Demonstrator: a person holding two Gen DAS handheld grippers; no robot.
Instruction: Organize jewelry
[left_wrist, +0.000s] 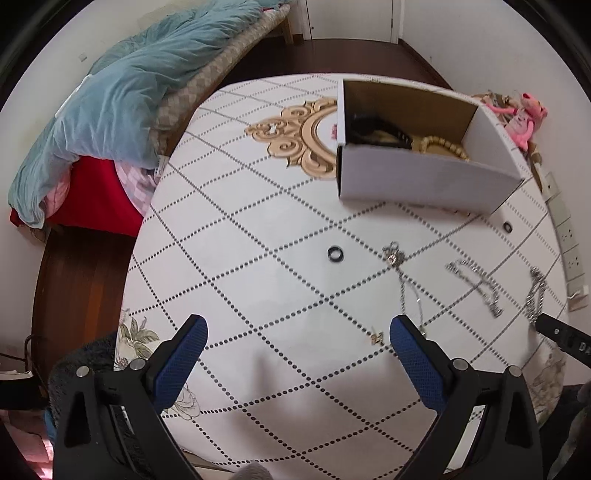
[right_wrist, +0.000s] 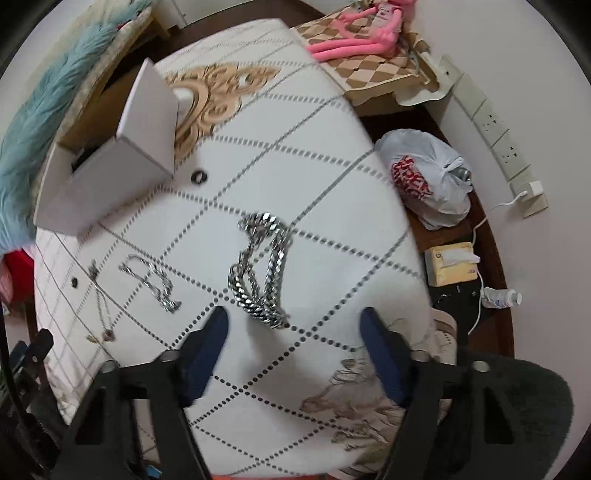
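Observation:
Jewelry lies loose on a white table (left_wrist: 258, 221) with a dotted diamond pattern. A thick silver chain (right_wrist: 262, 269) is heaped just beyond my right gripper (right_wrist: 293, 321), whose blue pads stand apart above the tabletop with nothing between them. A thinner silver chain (right_wrist: 151, 282) and a fine pendant necklace (right_wrist: 101, 306) lie to its left. My left gripper (left_wrist: 297, 325) is open over bare table; the fine necklace (left_wrist: 402, 280) runs past its right finger. A black ring (left_wrist: 335, 254) lies ahead. An open white cardboard box (left_wrist: 424, 177) holds dark and gold beaded pieces.
A second black ring (right_wrist: 199, 176) sits by the box (right_wrist: 107, 177). A bed with a teal blanket (left_wrist: 122, 96) lies left of the table. On the right are a tied plastic bag (right_wrist: 428, 181), a tissue pack (right_wrist: 448, 266), a pink plush toy (right_wrist: 354, 33) and wall sockets (right_wrist: 495, 136).

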